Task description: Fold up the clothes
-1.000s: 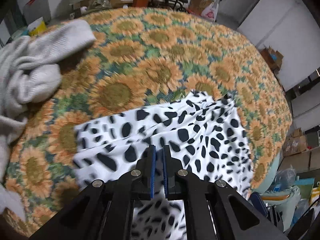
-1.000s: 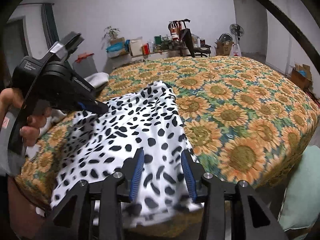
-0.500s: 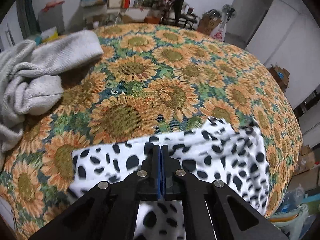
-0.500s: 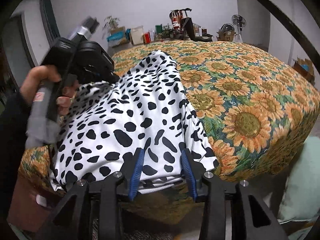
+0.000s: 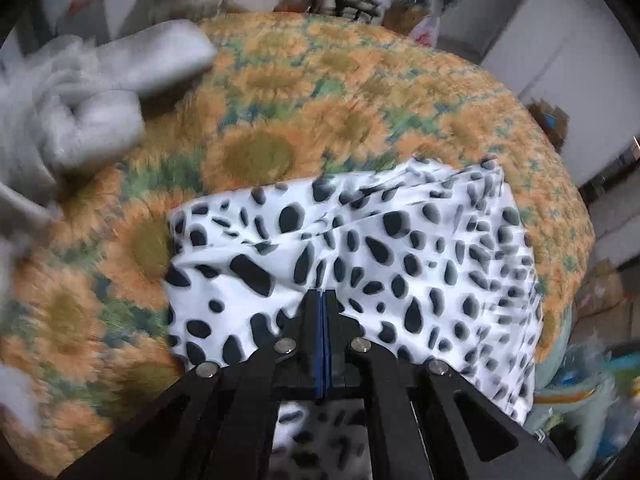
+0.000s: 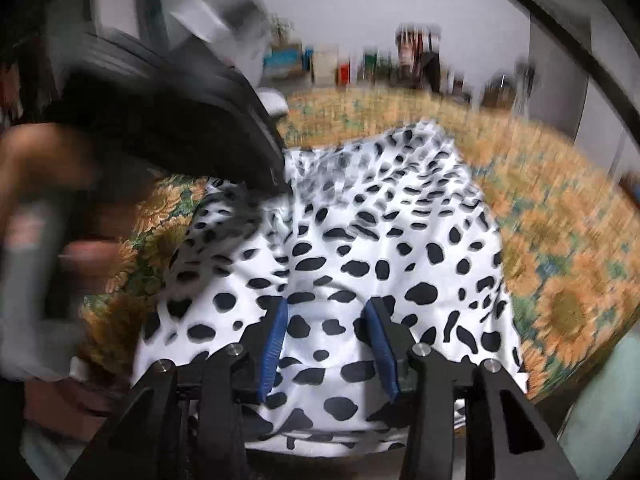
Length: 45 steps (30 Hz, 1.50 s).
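On the sunflower bedspread (image 5: 280, 92): a spotted garment (image 5: 400, 240) mid-fold
Left gripper (image 5: 322, 300) fingers pinched on the garment at lower centre; right gripper (image 6: 326, 316) fingers spread apart above it; grey sweater (image 5: 92, 92) upper left.

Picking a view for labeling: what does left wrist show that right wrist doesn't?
Left wrist only: the left gripper, jaws shut on the spotted garment, and most of the grey sweater far left. Right wrist only: the right gripper, jaws open above the garment, and the blurred hand holding the other tool. Both: the garment on the sunflower cover.
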### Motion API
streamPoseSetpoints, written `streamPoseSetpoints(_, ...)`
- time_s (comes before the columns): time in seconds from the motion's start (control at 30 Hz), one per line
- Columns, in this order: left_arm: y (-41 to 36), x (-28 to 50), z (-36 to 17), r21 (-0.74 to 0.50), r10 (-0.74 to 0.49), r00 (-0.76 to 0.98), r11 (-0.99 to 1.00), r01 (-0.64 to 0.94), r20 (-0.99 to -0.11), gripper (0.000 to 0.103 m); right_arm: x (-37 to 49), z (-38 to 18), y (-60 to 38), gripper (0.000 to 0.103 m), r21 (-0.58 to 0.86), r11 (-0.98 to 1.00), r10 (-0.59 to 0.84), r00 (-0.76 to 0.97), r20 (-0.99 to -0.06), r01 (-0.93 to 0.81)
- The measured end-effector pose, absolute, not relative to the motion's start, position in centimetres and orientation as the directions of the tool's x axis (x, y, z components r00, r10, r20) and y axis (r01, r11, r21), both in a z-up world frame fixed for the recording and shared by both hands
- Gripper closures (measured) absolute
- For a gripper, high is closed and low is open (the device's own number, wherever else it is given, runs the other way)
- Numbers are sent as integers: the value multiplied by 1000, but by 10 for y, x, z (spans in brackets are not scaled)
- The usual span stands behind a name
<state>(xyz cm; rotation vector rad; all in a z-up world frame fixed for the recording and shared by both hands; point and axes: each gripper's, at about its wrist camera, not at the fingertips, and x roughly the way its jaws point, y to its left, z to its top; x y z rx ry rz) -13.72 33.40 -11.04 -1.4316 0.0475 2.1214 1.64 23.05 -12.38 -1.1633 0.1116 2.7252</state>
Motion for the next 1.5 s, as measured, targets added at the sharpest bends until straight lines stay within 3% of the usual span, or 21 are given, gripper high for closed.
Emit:
streamPoseSetpoints(0.3, 346, -160, -106, -274, 431, -347, -866, -419, -833, 100, 50, -126, 221, 57, 32, -971, 142, -676, -723, -238)
streamPoseSetpoints(0.4, 331, -158, -108, -352, 500, -367, -846, -400, -785, 100, 54, -126, 215, 57, 7, -974, 149, -665, -732, -226)
streamPoseSetpoints(0.5, 294, -145, -95, -461, 588, -377, -803, -378, -715, 100, 64, -123, 220, 50, 19, -980, 119, -662, -740, -198)
streamPoseSetpoints(0.63, 259, -112, -62, -437, 617, -438, -781, -447, -654, 100, 74, -109, 229, 48, 49, -983, 88, -689, -719, -177)
streamPoseSetpoints(0.77, 256, -109, -52, -368, 565, -417, -806, -464, -712, 100, 55, -88, 220, 43, 63, -992, 43, -765, -643, -108)
streamPoseSetpoints(0.97, 270, -116, -96, -362, 514, -303, -823, -438, -802, 100, 20, -122, 195, 41, 63, -996, -2, -730, -684, -56)
streamPoseSetpoints(1.17, 264, -137, -104, -447, 551, -323, -826, -343, -770, 100, 38, -135, 174, 39, 2, -1000, 18, -729, -684, -27)
streamPoseSetpoints(1.37, 278, -155, -105, -399, 507, -361, -854, -334, -783, 100, 55, -134, 170, 39, -45, -999, 39, -712, -701, -10)
streamPoseSetpoints(1.5, 253, -158, -112, -524, 584, -319, -811, -259, -746, 100, 66, -134, 159, 27, -91, -996, 68, -688, -723, -3)
